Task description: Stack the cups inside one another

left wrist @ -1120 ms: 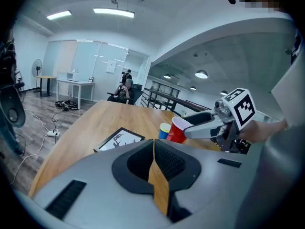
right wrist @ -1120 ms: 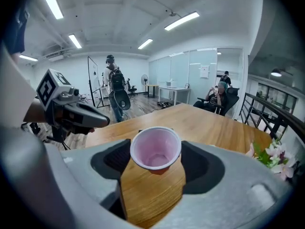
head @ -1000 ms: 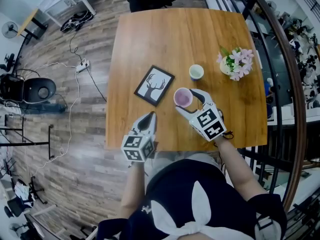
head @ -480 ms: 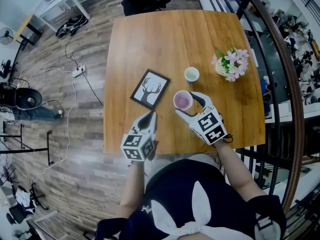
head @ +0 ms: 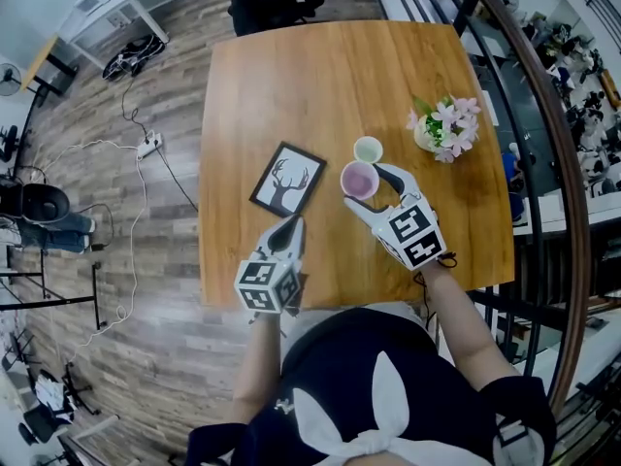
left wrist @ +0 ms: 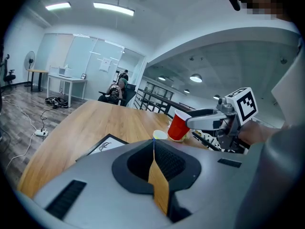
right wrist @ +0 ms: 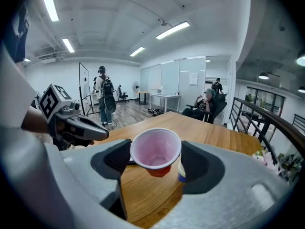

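right tool [head: 367,186]: clamped on the red cup [head: 359,179], cup upright and off the surface [head: 291,95]
small cup [head: 368,149]: on the surface just past the red cup, bit to the right, mouth up
left tool [head: 287,229]: closed, empty, by the near edge
nearer hand: right, easily

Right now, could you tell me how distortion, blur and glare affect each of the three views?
Head view: fisheye bows the square wooden table. Left gripper view: a dark vignette rings the frame. Right gripper view: ceiling strip lights blow out white; the red plastic cup is sharp.
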Available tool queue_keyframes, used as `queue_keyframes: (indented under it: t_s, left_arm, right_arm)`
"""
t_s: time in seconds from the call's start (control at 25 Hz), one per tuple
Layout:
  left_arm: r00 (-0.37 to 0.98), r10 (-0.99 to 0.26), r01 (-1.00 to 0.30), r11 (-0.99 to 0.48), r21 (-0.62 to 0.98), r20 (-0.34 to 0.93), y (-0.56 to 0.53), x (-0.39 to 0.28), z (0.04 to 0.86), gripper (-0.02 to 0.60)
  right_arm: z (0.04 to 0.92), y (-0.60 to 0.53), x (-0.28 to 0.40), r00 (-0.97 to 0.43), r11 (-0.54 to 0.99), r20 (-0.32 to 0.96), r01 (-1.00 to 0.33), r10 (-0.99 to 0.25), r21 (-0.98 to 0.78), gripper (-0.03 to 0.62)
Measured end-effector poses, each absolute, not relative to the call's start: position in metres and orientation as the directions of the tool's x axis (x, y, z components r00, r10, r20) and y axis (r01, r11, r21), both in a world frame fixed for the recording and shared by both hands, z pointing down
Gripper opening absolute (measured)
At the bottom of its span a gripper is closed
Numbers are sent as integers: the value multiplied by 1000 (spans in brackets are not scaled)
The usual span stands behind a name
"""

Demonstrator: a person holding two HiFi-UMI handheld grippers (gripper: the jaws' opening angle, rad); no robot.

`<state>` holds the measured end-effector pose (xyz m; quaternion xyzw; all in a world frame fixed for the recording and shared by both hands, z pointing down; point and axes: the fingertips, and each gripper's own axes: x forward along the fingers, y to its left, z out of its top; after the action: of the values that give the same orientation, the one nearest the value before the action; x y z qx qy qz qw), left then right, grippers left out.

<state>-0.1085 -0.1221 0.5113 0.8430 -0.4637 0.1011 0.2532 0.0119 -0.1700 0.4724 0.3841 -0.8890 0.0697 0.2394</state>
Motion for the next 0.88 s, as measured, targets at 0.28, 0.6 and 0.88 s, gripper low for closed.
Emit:
queue_keyframes:
  t_s: [0.28, 0.6, 0.88]
  left_arm:
    - [552, -718, -832, -443, 334, 424, -137, -107, 512, 23]
    - [547, -705, -836, -433, 337, 451, -151, -108, 523, 23]
    - [544, -697, -838, -424, 344, 467, -162, -109, 530, 23]
  right_arm:
    - [460, -213, 33, -557, 661, 469, -746, -686, 80, 327]
    - [464, -253, 53, -525, 624, 469, -778, -710, 72, 327]
    - [480, -271, 59, -519, 618, 492, -785, -699, 51, 327]
